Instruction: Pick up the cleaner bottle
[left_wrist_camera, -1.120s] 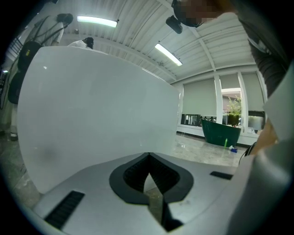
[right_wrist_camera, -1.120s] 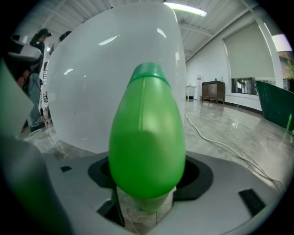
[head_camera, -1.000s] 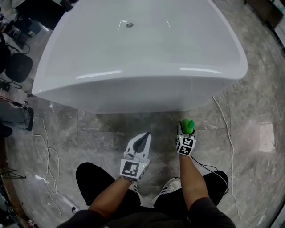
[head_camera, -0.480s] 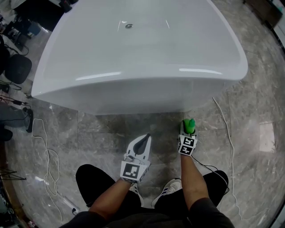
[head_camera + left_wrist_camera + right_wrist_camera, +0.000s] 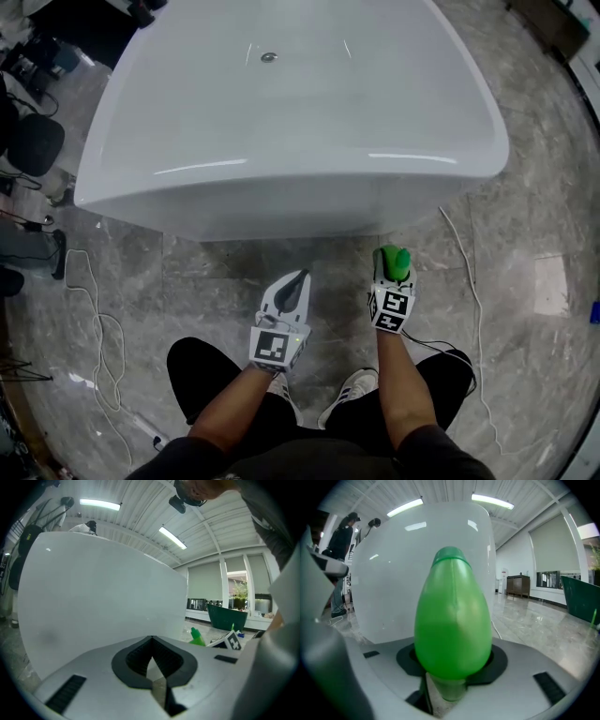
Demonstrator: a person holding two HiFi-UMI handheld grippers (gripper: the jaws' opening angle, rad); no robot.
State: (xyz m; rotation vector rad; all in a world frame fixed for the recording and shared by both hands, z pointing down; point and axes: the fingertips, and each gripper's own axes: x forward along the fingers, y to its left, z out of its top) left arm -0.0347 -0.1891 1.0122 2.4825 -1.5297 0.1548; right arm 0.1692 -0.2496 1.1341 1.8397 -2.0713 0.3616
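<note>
The cleaner bottle (image 5: 394,262) is bright green and stands upright between the jaws of my right gripper (image 5: 391,276), off the marble floor and just in front of the white bathtub (image 5: 281,202). Those jaws have just been closing and now press on the bottle. In the right gripper view the bottle (image 5: 453,616) fills the middle, held low on its body by the right gripper (image 5: 451,672). My left gripper (image 5: 297,281) hangs to the bottle's left, shut and empty. In the left gripper view its tips (image 5: 151,644) meet, and the bottle (image 5: 197,637) shows small at the right.
The bathtub spans the far half of the head view. White cables lie on the floor at the right (image 5: 474,281) and left (image 5: 94,309). The person's shoes (image 5: 352,389) are below the grippers. A dark chair (image 5: 35,143) stands at the far left.
The right gripper has come up a little with the green bottle in it. The left gripper has shifted slightly left and up.
</note>
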